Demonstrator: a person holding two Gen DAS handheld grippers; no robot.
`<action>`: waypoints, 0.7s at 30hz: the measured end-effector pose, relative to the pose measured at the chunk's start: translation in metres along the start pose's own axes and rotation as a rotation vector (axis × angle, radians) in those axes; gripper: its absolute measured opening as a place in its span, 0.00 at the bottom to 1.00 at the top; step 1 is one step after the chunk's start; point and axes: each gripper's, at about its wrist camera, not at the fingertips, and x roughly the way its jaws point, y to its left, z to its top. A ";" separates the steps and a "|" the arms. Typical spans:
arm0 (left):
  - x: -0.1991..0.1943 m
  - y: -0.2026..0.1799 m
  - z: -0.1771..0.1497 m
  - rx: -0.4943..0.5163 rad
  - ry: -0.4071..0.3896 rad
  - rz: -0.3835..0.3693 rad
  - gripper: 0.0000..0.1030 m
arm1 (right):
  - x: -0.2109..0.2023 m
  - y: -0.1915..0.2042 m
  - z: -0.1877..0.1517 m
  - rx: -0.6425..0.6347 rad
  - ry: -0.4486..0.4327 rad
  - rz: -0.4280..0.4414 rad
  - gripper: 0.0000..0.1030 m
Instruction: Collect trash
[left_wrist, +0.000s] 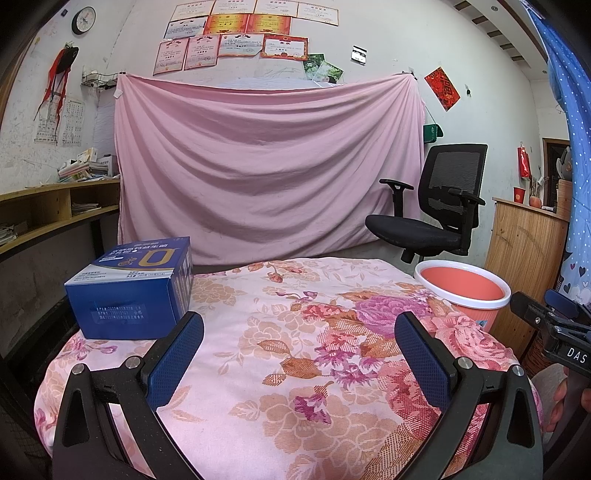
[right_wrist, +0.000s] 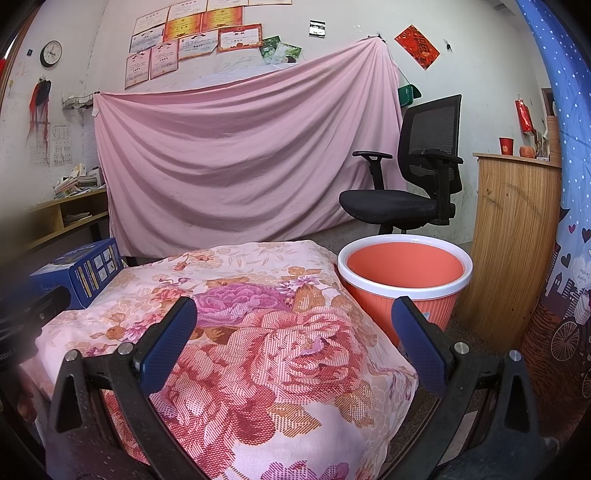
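A blue cardboard box stands on the far left of a table draped in a floral cloth; it also shows in the right wrist view at the left. An orange bin with a white rim stands on the floor right of the table, and also shows in the right wrist view. My left gripper is open and empty over the cloth, its left finger just right of the box. My right gripper is open and empty over the table's right part, near the bin.
A black office chair stands behind the bin. A pink sheet hangs on the back wall. A wooden counter stands at the right and wooden shelves at the left. The right gripper's body shows at the left wrist view's right edge.
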 end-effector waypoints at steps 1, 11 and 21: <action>0.000 0.000 0.000 0.000 0.000 0.000 0.98 | 0.000 -0.001 0.000 0.000 0.000 0.001 1.00; 0.000 0.000 0.000 -0.001 0.000 0.000 0.98 | 0.000 -0.001 0.000 0.001 0.000 0.001 1.00; 0.000 0.000 0.000 0.000 0.000 -0.001 0.98 | 0.000 0.000 0.000 0.001 0.001 0.001 1.00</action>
